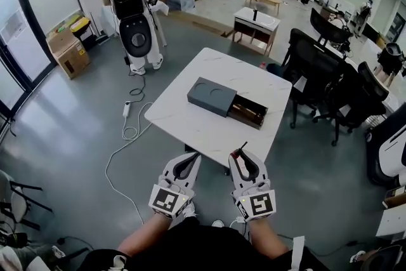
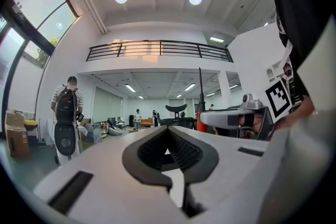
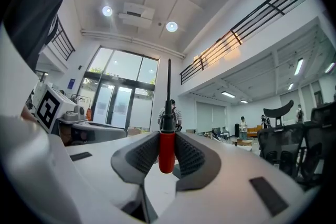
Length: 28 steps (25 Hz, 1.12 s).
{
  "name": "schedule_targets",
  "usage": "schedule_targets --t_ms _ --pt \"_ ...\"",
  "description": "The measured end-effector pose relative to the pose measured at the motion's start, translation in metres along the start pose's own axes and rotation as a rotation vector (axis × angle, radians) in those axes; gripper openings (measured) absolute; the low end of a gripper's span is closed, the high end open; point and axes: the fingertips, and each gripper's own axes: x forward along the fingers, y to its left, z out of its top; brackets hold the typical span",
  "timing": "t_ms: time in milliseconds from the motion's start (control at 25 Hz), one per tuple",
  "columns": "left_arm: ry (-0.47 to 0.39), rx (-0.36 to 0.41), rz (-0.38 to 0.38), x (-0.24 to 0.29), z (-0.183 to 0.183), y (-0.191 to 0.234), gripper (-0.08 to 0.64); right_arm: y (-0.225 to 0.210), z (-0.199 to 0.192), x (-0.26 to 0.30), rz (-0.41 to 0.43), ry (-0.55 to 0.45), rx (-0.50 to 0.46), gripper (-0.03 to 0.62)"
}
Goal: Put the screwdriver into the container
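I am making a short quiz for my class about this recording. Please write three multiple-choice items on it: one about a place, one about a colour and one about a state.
1. Where does the dark grey container stand?
A. On the white table
B. On the floor
C. On a black chair

2. What colour is the handle of the screwdriver?
A. Blue
B. Yellow
C. Red

3. In what state is the right hand-held gripper?
A. Open and empty
B. Shut on the screwdriver
C. Resting on the container

Key:
1 A, as the head view shows the container on the table top, ahead of both grippers.
2 C, as the right gripper view shows a red handle under a black shaft.
3 B, as both pads press on the handle and the shaft points up.
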Motion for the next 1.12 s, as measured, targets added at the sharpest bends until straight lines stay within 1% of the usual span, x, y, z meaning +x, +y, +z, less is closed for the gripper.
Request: schedule_targets --t_ms 80,160,320,480,560,680,800,960,1120 --pt "-0.011 0.003 -0.02 0.005 0.0 0.015 0.005 0.002 0.001 0.015 -0.013 -0.001 -0.005 0.107" --pt "-0.001 -0.012 -0.026 0.009 -0.001 0.03 0.005 0.005 -0.001 0.03 -0.023 0.002 -0.011 0.107" --pt "-0.017 0.004 -0.056 0.013 0.0 0.055 0.005 0.011 -0.007 0.052 -0.048 0.021 -0.016 0.107" --pt "-0.007 -0.014 -0.08 0.011 -0.006 0.077 0.005 0.022 -0.011 0.068 -0.072 0.033 -0.044 0.107" --pt "0.001 -0.017 -0.092 0.011 -0.006 0.083 0.005 0.026 -0.01 0.072 -0.084 0.035 -0.06 0.107" --pt "-0.016 -0.015 -0.126 0.013 -0.006 0.085 0.005 0.028 -0.01 0.075 -0.099 0.05 -0.07 0.107" --pt "-0.025 -0.04 -0.124 0.017 -0.005 0.092 0.005 0.029 -0.012 0.078 -0.098 0.063 -0.076 0.107" --pt "-0.044 -0.077 -0.09 0.027 -0.008 0.106 0.005 0.024 -0.022 0.077 -0.103 0.08 -0.084 0.107" --pt "-0.031 -0.047 -0.089 0.044 -0.009 0.105 0.005 0.0 -0.028 0.073 -0.133 0.078 -0.054 0.107"
